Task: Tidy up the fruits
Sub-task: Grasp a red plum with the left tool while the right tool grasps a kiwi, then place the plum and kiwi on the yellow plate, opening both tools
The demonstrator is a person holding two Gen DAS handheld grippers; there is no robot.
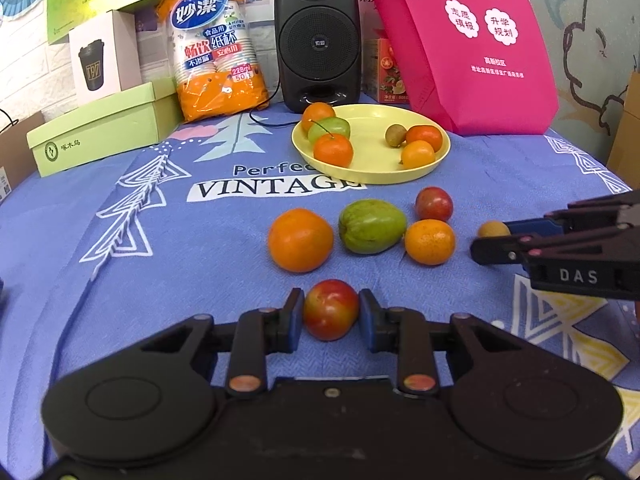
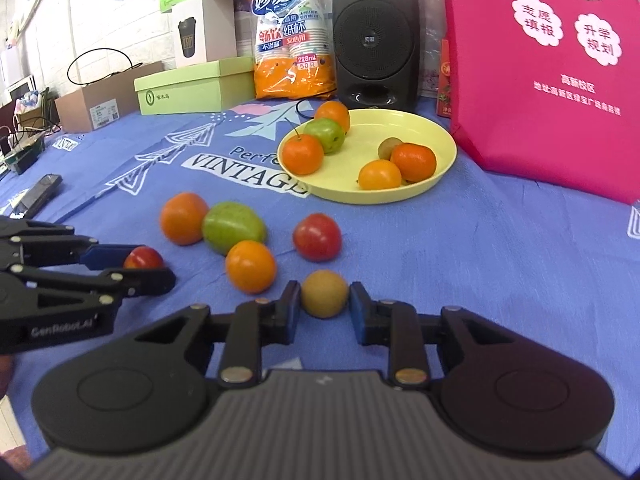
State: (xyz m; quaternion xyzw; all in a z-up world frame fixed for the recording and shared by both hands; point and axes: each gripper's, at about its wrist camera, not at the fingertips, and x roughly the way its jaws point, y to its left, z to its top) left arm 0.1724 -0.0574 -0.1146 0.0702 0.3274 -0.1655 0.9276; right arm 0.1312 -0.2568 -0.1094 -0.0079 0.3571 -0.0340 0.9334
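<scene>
On blue cloth, green fruit [image 1: 371,226] lies crosswise.

The right hand-held gripper [image 1: 496,240] hides most of the small brown fruit [image 1: 491,229], possibly touching.

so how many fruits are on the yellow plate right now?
6 on the yellow plate: left cluster of orange, green fruit, orange; right cluster of kiwi, orange, yellow-orange. More could hide behind them.
</scene>
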